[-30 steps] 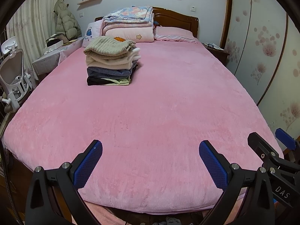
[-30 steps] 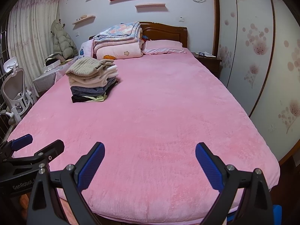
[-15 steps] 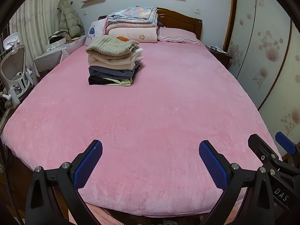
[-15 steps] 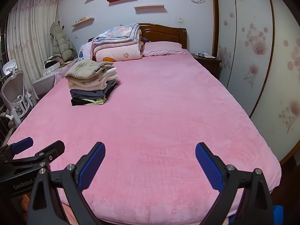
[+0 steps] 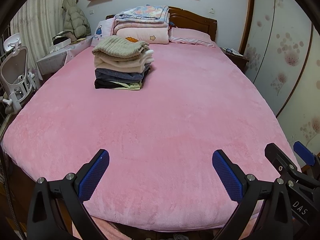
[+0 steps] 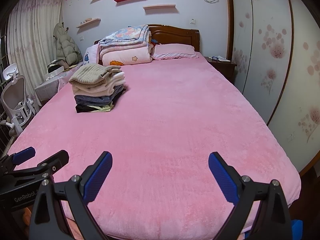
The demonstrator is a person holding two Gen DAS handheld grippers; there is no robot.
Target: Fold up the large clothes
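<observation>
Both grippers hover over the foot of the pink bed [image 5: 170, 120], left gripper [image 5: 160, 172] and right gripper [image 6: 160, 170] with fingers spread wide and empty. The stack of folded clothes [image 5: 122, 64] sits up near the quilts [image 5: 142, 24], likely parked there to keep folding room free.

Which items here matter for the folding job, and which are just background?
Job:
stack of folded clothes
pink bed cover as work surface
left gripper and right gripper, both open, holding nothing

Background:
folded quilts
pillow
puffer jacket
white chair
nightstand
</observation>
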